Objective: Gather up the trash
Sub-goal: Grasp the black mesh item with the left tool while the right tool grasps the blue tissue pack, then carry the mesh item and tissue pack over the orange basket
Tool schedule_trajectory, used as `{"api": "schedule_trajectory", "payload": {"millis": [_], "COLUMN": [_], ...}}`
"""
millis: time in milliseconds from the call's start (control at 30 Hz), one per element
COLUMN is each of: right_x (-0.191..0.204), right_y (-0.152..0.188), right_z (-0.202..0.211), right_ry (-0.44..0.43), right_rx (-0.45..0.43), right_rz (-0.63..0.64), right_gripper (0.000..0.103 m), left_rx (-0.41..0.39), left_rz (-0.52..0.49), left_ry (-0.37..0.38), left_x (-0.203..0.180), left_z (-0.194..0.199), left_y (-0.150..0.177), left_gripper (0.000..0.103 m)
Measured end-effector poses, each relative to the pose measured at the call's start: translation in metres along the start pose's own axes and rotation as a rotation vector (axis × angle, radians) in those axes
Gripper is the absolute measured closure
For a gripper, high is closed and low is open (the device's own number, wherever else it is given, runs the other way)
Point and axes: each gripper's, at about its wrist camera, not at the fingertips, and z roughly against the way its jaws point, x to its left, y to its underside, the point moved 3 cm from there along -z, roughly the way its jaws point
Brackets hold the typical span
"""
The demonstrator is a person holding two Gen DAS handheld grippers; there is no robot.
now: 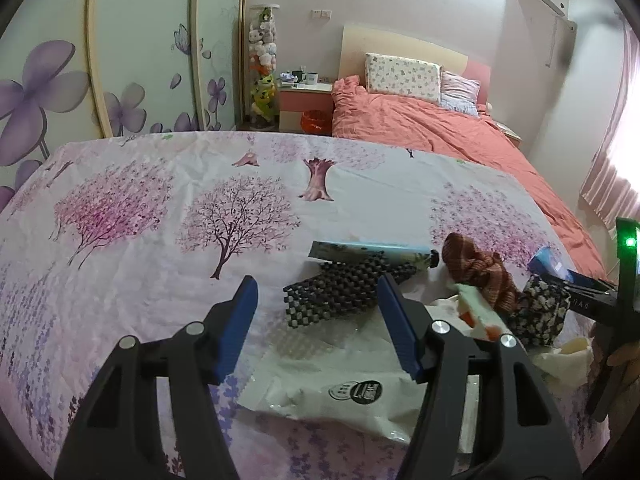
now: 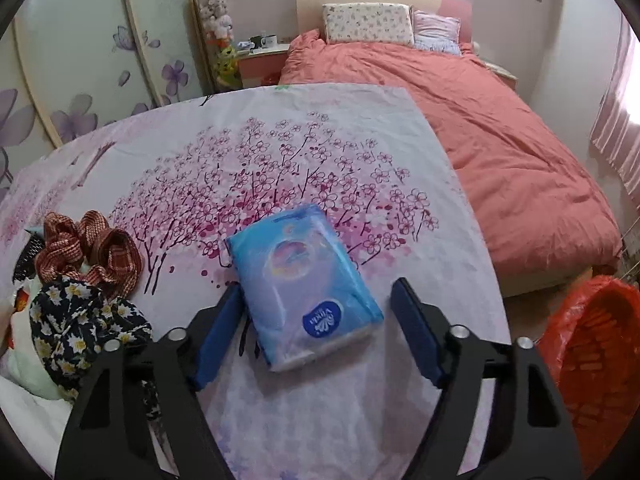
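Observation:
My left gripper (image 1: 316, 280) is open and points down at a table under a blossom-print cloth (image 1: 160, 240). A black woven mesh piece (image 1: 340, 292) lies at its fingertips, touching neither pad. Below that, between the fingers, is a white plastic wrapper (image 1: 340, 392). A pale blue tube (image 1: 372, 250) lies just beyond the mesh. My right gripper (image 2: 316, 286) is also open, with a blue tissue pack (image 2: 304, 280) flat on the cloth between its fingers. The left pad (image 2: 220, 332) is close against the pack's edge, and the right pad (image 2: 416, 332) stands clear of it.
A brown scrunchie (image 2: 92, 248), a dark floral cloth bundle (image 2: 80, 316) and pale crumpled items (image 1: 476, 312) are piled between the two grippers. An orange-lined red basket (image 2: 592, 360) stands off the table's right edge. A coral-covered bed (image 2: 500, 140) lies beyond.

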Motion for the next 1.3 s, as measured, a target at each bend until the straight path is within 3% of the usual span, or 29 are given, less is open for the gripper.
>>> {"api": "schedule_trajectory", "payload": {"millis": [400,633,733,933,1300], "right_x": [-0.002,-0.002,-0.001,-0.003,0.000], "right_y": [0.025,0.026,0.028,0.033,0.025], "right_z": [0.019,0.020,0.022,0.029,0.069], "right_ry": [0.027,0.028,0.018,-0.001,-0.011], "right_rx": [-0.002,0.003,0.004,0.005,-0.068], "right_rz": [-0.045,-0.051,-0.060,-0.087,-0.098], "right_gripper": [0.047,0.047,0.047,0.048,0.048], "left_rx": [0.086,0.128,0.133,0.111,0.003], "left_rz": [-0.071,-0.121,-0.127,-0.165,-0.128], "left_ry": [0.046,0.035,0.043,0.041,0.049], "left_x": [-0.012,-0.021,-0.023,-0.029,-0.027], "left_z": [-0.033,-0.053,-0.056,-0.052,-0.002], "left_y": [0.001,0.003,0.003,0.007,-0.016], "left_gripper": [0.044,0.057,0.073,0.091,0.092]}}
